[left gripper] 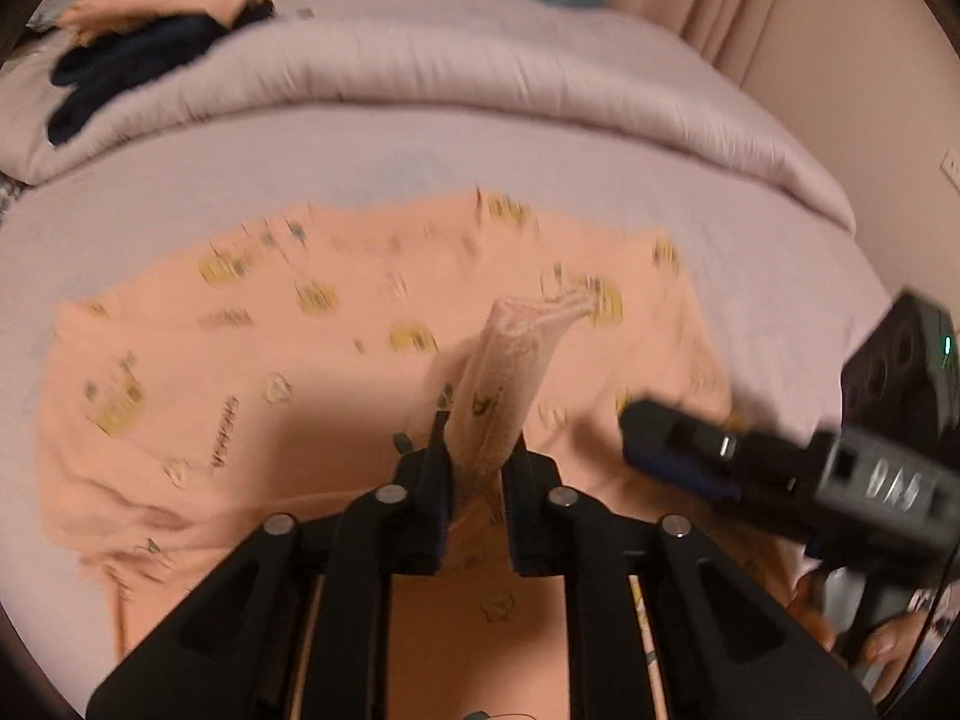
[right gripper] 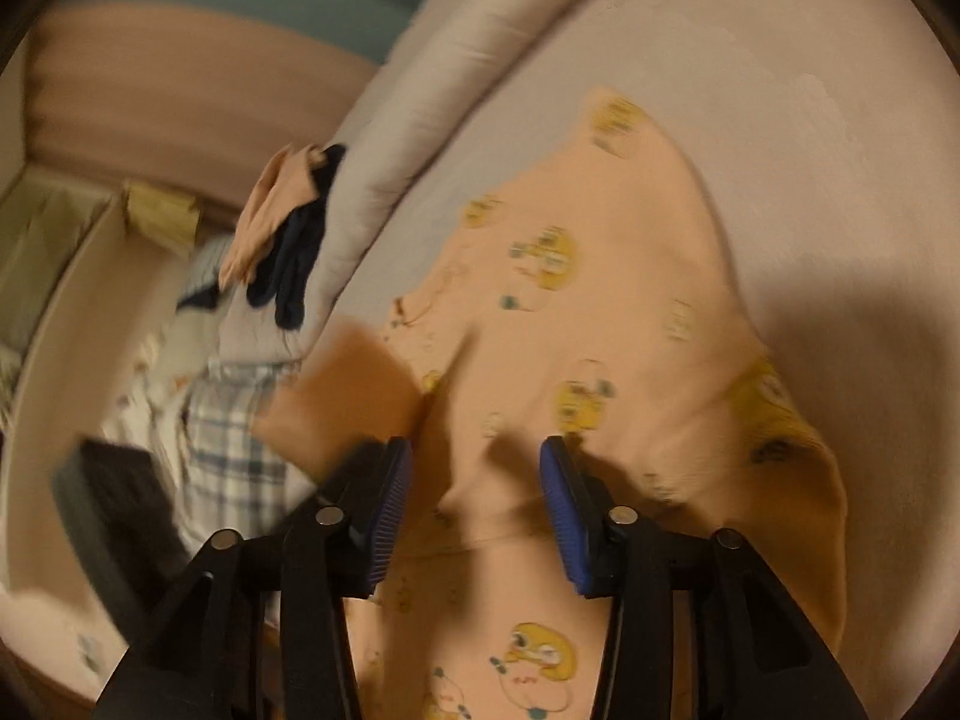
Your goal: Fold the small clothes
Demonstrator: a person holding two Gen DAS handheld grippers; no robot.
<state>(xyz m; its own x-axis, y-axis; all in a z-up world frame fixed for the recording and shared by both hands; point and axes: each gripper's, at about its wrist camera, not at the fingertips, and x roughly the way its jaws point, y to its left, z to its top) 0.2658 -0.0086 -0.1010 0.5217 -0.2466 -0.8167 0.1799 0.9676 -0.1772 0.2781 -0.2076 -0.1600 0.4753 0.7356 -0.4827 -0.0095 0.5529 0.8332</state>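
Garment (left gripper: pixel 288 348): peach, small, printed with yellow cartoon figures; lies spread on the bed (left gripper: pixel 372 144), creased along its left edge.
Cuff (left gripper: pixel 516 336): ribbed peach band, lifted off the cloth, rising between the left tongs.
Left tongs (left gripper: pixel 477 468): narrow gap; pads look off the cuff, though blur makes contact hard to judge.
Right tongs (right gripper: pixel 476 492): wide apart, blue pads above the garment, nothing gripped.
Writing: short dark print on the garment, too blurred to read; pale characters on the right tongs' body, also unreadable.
Count: one peach garment spread out; one pile (left gripper: pixel 144 30) at the bed's far left corner, peach cloth over dark cloth; two tongs.
Duvet (left gripper: pixel 480 72): pale lilac, rolled back across the far side.
Plaid cloth (right gripper: pixel 234 450): blue and white, beside the bed.
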